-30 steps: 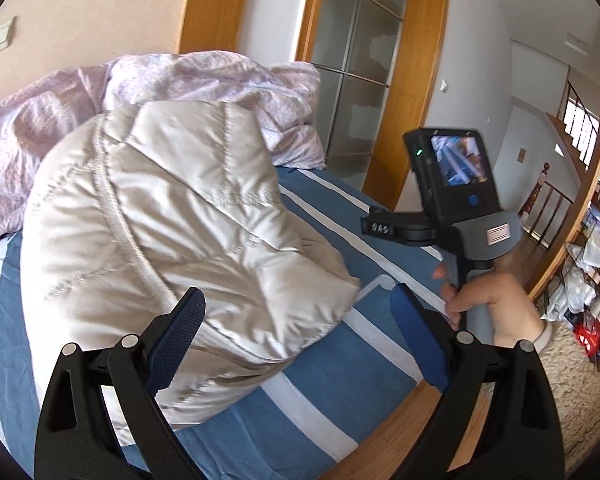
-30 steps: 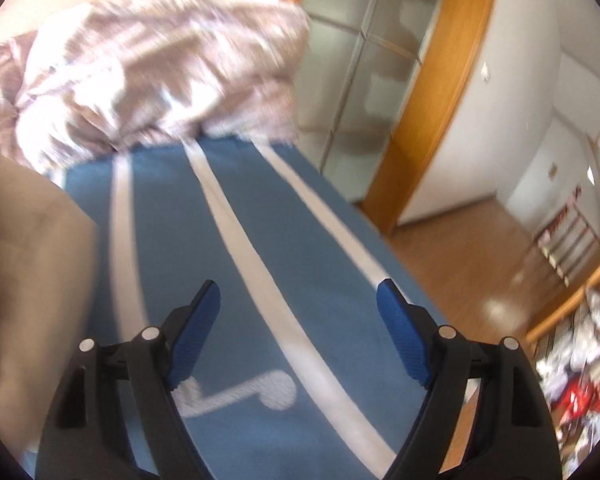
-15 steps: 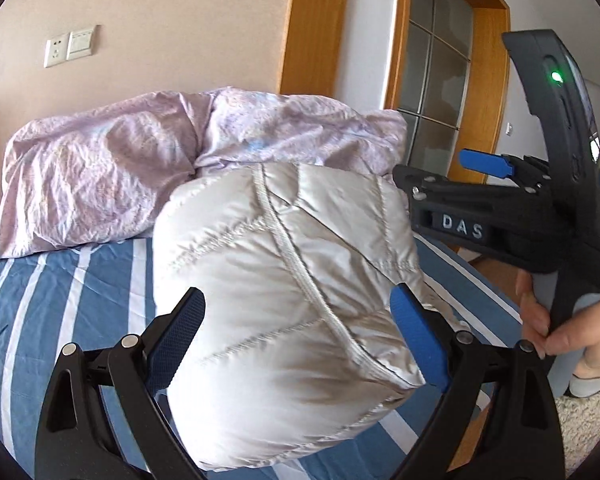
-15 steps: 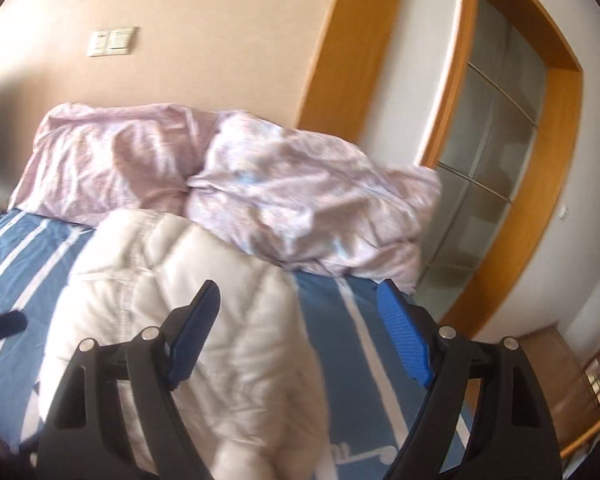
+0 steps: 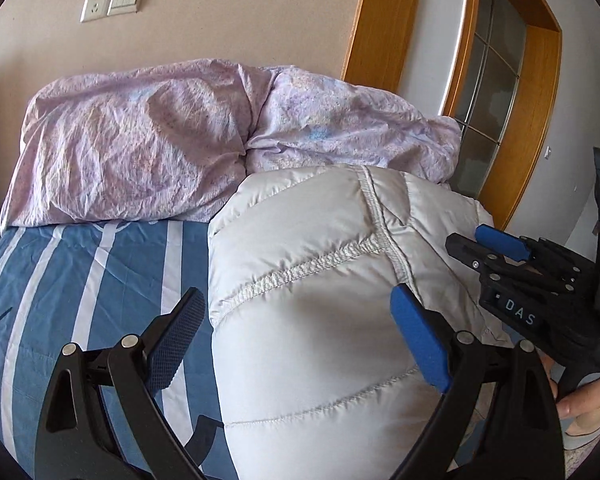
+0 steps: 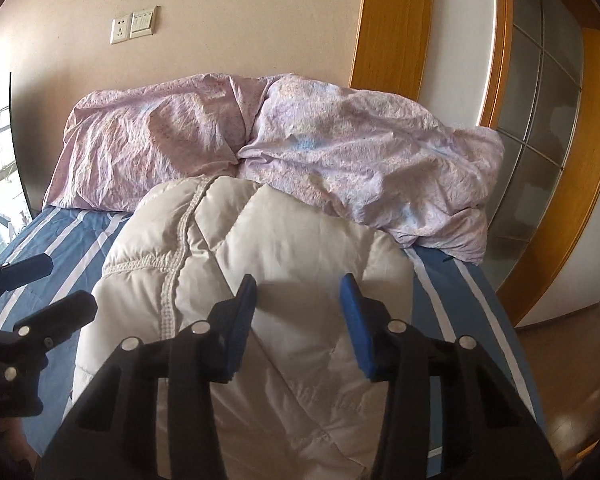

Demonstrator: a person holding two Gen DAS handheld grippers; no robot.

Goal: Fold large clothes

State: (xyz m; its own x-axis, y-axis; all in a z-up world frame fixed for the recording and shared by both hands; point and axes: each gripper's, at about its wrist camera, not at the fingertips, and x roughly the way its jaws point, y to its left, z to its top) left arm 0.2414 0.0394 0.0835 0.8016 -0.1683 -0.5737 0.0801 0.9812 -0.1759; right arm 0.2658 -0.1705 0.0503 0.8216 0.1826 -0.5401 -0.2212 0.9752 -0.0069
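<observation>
A white quilted down jacket (image 5: pixel 308 220) lies bunched on the blue striped bed sheet (image 5: pixel 80 280), its stitched seams facing up. My left gripper (image 5: pixel 296 300) hovers over its near left part, open wide, with the puffy fabric under the gap and neither pad pressing. My right gripper (image 6: pixel 298 286) hangs over the jacket (image 6: pixel 300 232) near its right side. Its jaws are closing, half narrowed, and no fabric is pinched between them. Each gripper shows in the other's view: the right gripper (image 5: pixel 480 246) at the right edge, the left gripper (image 6: pixel 48 290) at the left edge.
A crumpled lilac duvet (image 5: pixel 160 140) is heaped along the head of the bed against the wall. A wooden door frame (image 6: pixel 388 20) and a glass-paned door (image 6: pixel 540 100) stand to the right. Wooden floor (image 6: pixel 560 340) lies past the bed's right edge. A hand (image 5: pixel 584 404) grips the right tool.
Both views swung from the doorway side towards the head of the bed. The right gripper came over the jacket and its jaws narrowed. The left gripper stayed wide open.
</observation>
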